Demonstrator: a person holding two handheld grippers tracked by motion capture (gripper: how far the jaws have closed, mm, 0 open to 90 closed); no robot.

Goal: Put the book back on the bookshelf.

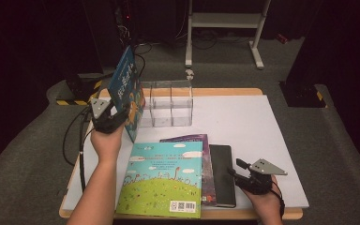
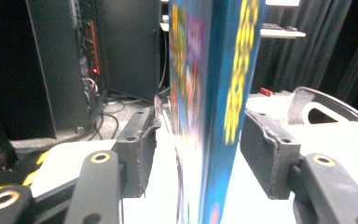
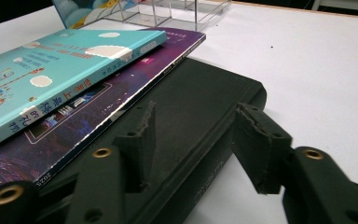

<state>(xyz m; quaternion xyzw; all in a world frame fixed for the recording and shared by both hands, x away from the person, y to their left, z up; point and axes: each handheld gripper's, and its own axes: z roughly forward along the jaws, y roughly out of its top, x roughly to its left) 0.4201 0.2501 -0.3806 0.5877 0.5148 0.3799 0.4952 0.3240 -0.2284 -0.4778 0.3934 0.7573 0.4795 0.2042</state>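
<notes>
Closest to you, at the near right, your right gripper [image 1: 242, 174] sits by the black book [image 1: 222, 174]. Its jaws are apart and press on nothing; the book's near right corner lies between them. Keep this hand quiet for now, so the flat pile does not slide. That pile has the green and teal book [image 1: 164, 180] on top, then a purple book [image 1: 205, 138], with the black one at the right edge.

Farther off on the left, your left gripper [image 1: 120, 114] is at the blue book [image 1: 127, 89]. This book stands up on its edge, leaning against the left side of the clear rack [image 1: 171, 104]. In the left gripper view the blue book [image 2: 214, 112] is between the jaws, but there is a gap on each side, so the pads are let go and not squeezing it.

I think the job now is to stand this book in the rack. It is tall and thin, so it may tip over. Squeeze it gently first, low down. Then lift it straight up, move it right over a slot, and lower it slowly. Let go only when it stands by itself on the table [image 1: 243, 122].
</notes>
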